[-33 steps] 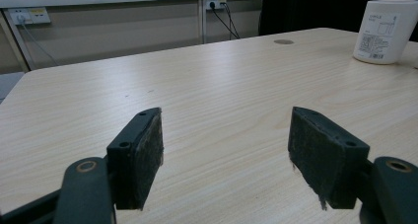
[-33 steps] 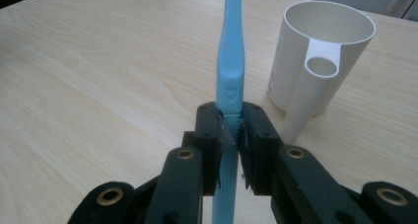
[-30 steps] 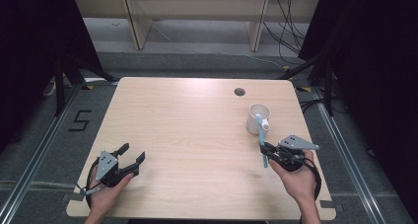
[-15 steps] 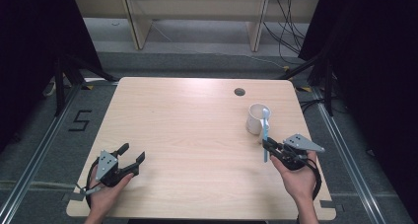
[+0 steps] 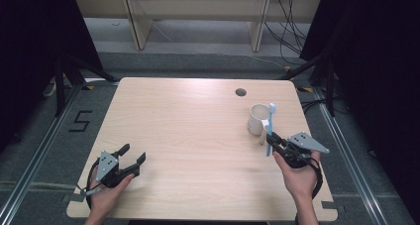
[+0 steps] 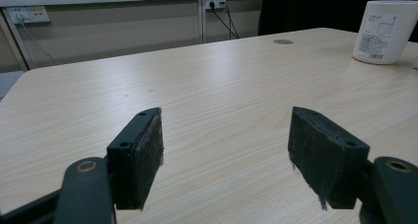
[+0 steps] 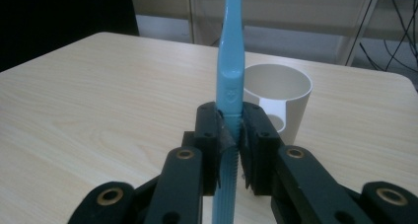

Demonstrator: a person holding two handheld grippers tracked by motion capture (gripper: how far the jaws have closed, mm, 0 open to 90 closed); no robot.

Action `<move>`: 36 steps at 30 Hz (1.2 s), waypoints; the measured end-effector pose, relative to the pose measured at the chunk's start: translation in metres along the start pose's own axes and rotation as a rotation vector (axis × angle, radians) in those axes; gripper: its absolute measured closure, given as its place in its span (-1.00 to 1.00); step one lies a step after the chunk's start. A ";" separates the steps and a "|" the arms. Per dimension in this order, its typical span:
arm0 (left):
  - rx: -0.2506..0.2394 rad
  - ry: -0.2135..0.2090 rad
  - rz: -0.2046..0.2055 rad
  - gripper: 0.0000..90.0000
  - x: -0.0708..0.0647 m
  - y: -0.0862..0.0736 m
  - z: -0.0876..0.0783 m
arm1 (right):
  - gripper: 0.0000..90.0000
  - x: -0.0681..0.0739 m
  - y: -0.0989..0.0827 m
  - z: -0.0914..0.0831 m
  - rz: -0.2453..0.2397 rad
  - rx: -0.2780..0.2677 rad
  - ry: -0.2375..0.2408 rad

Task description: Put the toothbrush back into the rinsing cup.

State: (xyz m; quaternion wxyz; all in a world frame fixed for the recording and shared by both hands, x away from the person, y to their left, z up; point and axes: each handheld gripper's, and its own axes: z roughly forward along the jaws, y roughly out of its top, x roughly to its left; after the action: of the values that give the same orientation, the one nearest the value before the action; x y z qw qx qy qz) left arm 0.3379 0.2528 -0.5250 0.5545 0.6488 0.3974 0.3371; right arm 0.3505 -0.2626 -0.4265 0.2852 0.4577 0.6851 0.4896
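A: Item one, toothbrush [image 7: 230, 71]: light blue, held upright, clamped at the lower handle by the right gripper [image 5: 271, 141], whose jaws are closed tight on it. It is placed near the right edge of the tabletop [image 5: 198, 131], just in front of the cup [image 5: 258, 118]; the brush end is seen against the cup's rim in the high view.

B: Item two, the cup?

A: White, upright, nothing seen inside; a divider is seen within it in the right gripper view. It is stood toward the far right corner, near a round hole [image 5: 240, 92] in the tabletop.

B: Left gripper [image 5: 132, 158]?

A: Rested near the front left corner, jaws spread wide, nothing held between them.

B: Step in hand?

A: Judged as carrying: the toothbrush is lifted and lined up short of the cup, not yet put in.

B: Next move?

A: A short advance over the rim is called for, the handle kept upright, then lowered inside before the jaws are released. The cup could be tipped if its rim is struck.
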 end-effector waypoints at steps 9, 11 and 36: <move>0.001 -0.005 0.001 -0.35 0.000 0.000 0.000 | 0.77 -0.001 0.003 0.005 0.008 -0.060 -0.040; 0.001 -0.005 0.001 -0.36 0.000 0.000 0.000 | 0.77 -0.001 0.004 0.005 0.009 -0.071 -0.049; 0.002 -0.001 0.000 -0.36 0.000 0.000 0.000 | 0.77 -0.003 0.017 0.015 0.032 -0.181 -0.107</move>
State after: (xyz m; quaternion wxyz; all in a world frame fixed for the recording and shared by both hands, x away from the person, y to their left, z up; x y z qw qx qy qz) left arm 0.3381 0.2526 -0.5250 0.5540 0.6496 0.3974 0.3366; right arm 0.3706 -0.2575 -0.4164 0.3540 0.4663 0.6145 0.5288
